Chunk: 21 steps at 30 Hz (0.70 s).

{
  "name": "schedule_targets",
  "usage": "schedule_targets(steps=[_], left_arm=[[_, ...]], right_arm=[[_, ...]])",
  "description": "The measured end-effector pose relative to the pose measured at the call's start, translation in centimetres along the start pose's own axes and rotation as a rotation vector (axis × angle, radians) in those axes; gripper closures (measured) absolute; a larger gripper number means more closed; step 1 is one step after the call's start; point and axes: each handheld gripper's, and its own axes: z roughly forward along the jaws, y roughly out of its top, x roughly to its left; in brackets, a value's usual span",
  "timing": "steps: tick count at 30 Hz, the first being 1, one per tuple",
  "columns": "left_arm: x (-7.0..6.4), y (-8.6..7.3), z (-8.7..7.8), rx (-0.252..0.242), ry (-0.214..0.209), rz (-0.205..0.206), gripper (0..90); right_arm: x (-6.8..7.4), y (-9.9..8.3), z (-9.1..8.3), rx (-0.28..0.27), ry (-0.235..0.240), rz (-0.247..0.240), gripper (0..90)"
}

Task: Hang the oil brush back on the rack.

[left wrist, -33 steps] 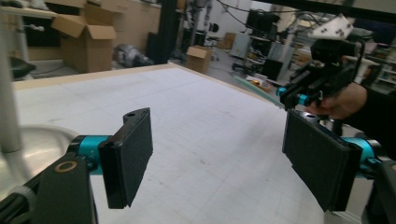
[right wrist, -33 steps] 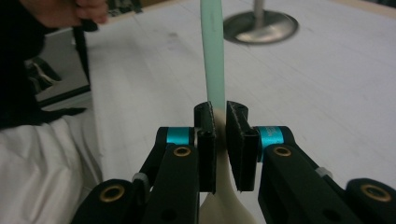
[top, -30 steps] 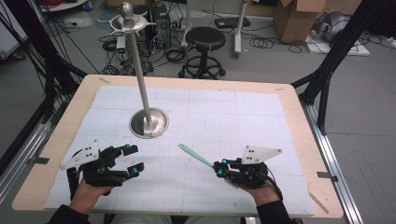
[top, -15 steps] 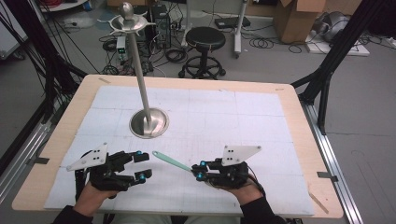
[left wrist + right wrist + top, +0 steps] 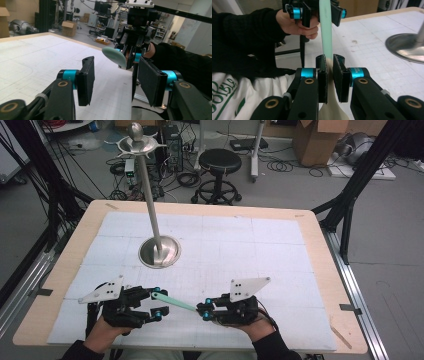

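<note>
Handover in progress, judged roughly half done. Right tongs [image 5: 204, 309] pinch a pale green spatula-like stick [image 5: 174, 301] near one end; right gripper view shows both pads pressed on it [image 5: 327, 45], the stick running straight away from the camera toward the other gripper. Left tongs [image 5: 159, 302] are spread, with the stick's free end between or just at the pads. In the left gripper view the rounded tip [image 5: 115, 57] sits just beyond the gap, slightly toward the right-hand pad [image 5: 150, 82], touching neither as far as I can tell.

Location: stick is held above the surface [image 5: 280, 255], off it, close to the near edge and about mid-width, between the two hands. It slopes a bit, the left end higher in the high view.

Done: stick lifted, presented to the left side, left tongs opened and lined up.
Left: close left tongs on the tip, release right, then whatever placement follows. Possibly the steel stand [image 5: 159, 251], which sits left of centre on the surface with a tall pole and hooks on top; that's a guess.

Pose: both forearms come in from the near edge, hands low, grippers facing each other nearly head-on. Left hand [image 5: 107, 332] wraps its grip with the grey plate tilted up; right hand [image 5: 252, 322] likewise, wrist roughly level. Black sleeves on both.

Risk, est.: tip sits off-centre in the gap, so the left grip could catch only the edge.
</note>
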Motion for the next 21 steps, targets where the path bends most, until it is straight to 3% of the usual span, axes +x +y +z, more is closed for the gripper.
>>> schedule_targets(steps=[11,21], left_arm=[[-0.05,0.13,-0.18,-0.035,-0.058,-0.001,63.0],[-0.07,0.15,-0.25,-0.044,-0.079,0.006,73.1]], right_arm=[[-0.24,-0.22,0.53,-0.012,0.051,0.017,82.5],[-0.25,-0.32,0.75,-0.030,0.079,0.013,82.5]])
